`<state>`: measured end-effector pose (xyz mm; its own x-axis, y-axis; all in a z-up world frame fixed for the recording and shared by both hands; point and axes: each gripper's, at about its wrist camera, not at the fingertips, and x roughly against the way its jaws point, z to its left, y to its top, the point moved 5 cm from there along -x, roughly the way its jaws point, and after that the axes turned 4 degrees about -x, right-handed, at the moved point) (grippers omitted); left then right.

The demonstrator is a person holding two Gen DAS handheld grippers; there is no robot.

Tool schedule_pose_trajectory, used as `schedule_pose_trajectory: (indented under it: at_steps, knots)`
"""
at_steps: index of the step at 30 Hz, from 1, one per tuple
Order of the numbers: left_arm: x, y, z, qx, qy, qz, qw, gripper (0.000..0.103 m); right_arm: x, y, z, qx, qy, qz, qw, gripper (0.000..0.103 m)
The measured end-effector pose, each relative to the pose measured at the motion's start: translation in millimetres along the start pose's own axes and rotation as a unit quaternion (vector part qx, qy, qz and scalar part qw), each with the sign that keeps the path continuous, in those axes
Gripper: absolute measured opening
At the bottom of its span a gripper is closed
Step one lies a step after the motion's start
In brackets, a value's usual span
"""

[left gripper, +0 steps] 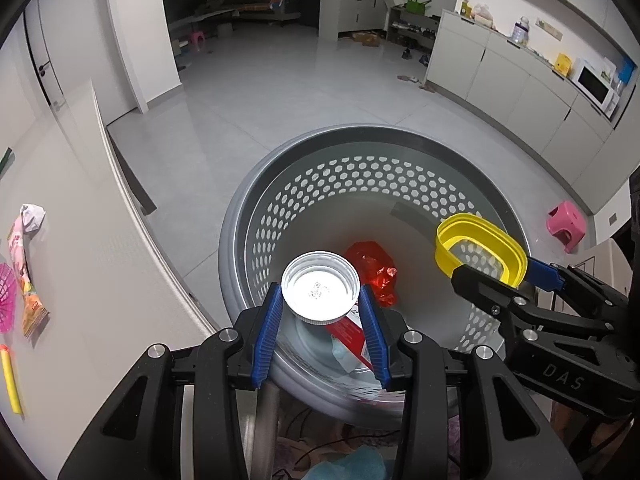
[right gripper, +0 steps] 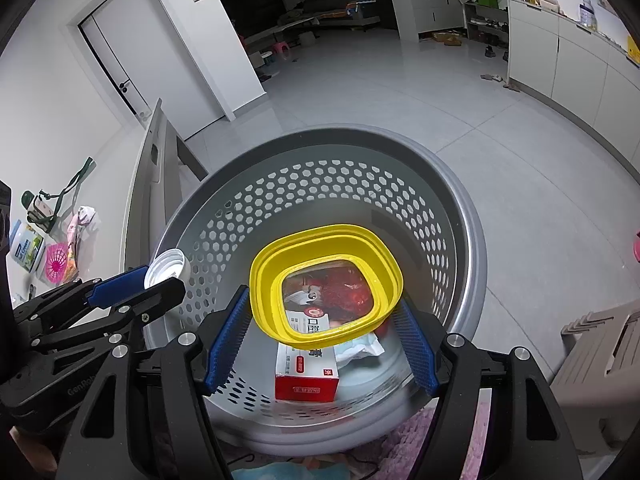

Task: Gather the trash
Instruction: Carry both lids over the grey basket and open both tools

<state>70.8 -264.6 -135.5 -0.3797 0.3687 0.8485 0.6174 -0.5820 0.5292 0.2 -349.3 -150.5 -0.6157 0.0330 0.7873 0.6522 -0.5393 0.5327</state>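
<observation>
My left gripper [left gripper: 320, 298] is shut on a white round cap [left gripper: 320, 286], held over the near side of a grey perforated basket [left gripper: 360, 130]. My right gripper [right gripper: 324, 304] is shut on a yellow lid with a clear middle [right gripper: 326, 240], also above the basket [right gripper: 340, 132]. In the left wrist view the right gripper [left gripper: 496, 270] and its yellow lid [left gripper: 480, 240] hang at the right. In the right wrist view the left gripper [right gripper: 162, 280] and cap [right gripper: 168, 266] are at the left. Inside the basket lie a red wrapper [left gripper: 372, 272], a red-and-white box [right gripper: 306, 376] and a crumpled white piece [right gripper: 360, 346].
A white table [left gripper: 100, 260] at the left carries a pink snack wrapper [left gripper: 24, 264], a pink mesh piece [left gripper: 6, 296] and a yellow stick [left gripper: 10, 376]. A pink stool [left gripper: 566, 228] and a beige crate [right gripper: 600, 352] stand to the right. Cloth and cables lie under the basket.
</observation>
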Motion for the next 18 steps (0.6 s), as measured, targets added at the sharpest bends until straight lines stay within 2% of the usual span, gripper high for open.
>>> schedule_pose_trajectory:
  at_steps: [3,5,7,18]
  knots:
    - [-1.1,-2.5,0.2,0.0,0.0,0.0,1.0,0.04,2.8,1.6,-0.3,0.001,-0.001,-0.006,1.0,0.068]
    - [-0.9,-2.5,0.4,0.001,0.001,0.0,1.0,0.045,3.4,2.4,-0.6,0.0,-0.002,-0.007,1.0,0.069]
    - [0.1,-2.5,2.3,0.003,0.003,-0.003,1.0,0.057,2.7,3.0,0.1,0.0,-0.003,-0.005,1.0,0.069]
    - [2.2,-1.9,3.9,0.005,0.007,-0.006,0.9999,0.059,5.2,3.6,0.9,-0.002,-0.002,-0.01,1.0,0.069]
